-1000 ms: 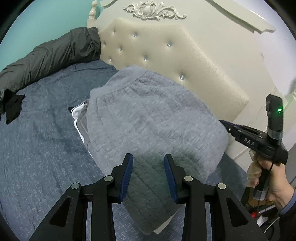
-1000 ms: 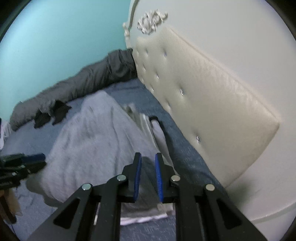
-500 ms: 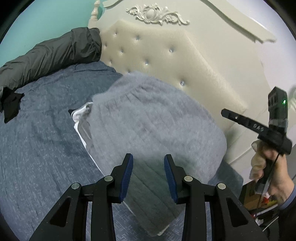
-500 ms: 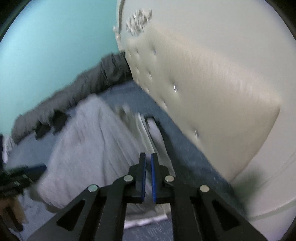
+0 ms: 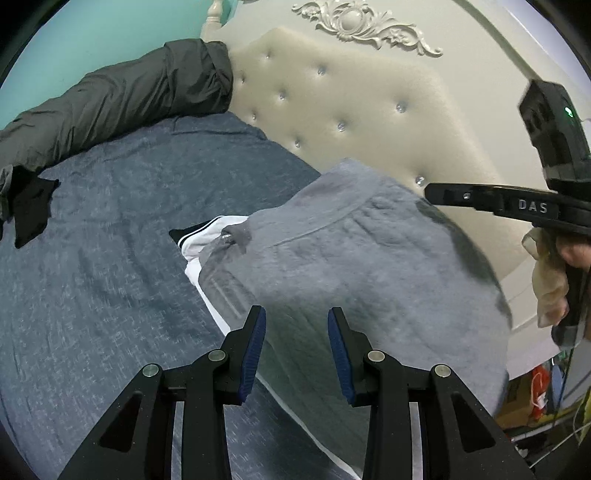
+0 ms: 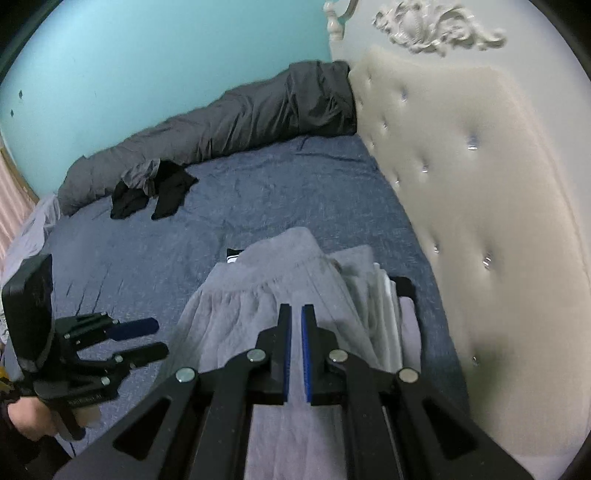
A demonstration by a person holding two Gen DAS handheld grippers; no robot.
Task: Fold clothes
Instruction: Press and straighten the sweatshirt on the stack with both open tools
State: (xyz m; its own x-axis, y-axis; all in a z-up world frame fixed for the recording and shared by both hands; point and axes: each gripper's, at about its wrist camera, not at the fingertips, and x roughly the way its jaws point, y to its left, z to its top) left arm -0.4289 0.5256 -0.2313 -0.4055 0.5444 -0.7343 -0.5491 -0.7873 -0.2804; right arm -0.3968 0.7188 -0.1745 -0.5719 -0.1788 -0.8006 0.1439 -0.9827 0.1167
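Left tool [image 5: 296, 345] part open, empty, above folded grey quilted garment [image 5: 369, 266]. Right tool [image 6: 296, 334] closed, empty, jaws nearly touching. Garment tops folded clothes stack [image 6: 384, 295] on blue bed sheet [image 5: 110, 277], beside cream tufted headboard [image 6: 480, 206].

Dim, soft light (fisheye-warped edges)

You face a cream tufted headboard [image 5: 354, 110] with crystal buttons and a carved white crest [image 5: 365, 26] above it. A turquoise wall [image 6: 147, 62] runs along the bed's far side, where a dark grey duvet [image 6: 240, 122] lies bunched on the blue-grey sheet [image 5: 110, 258].
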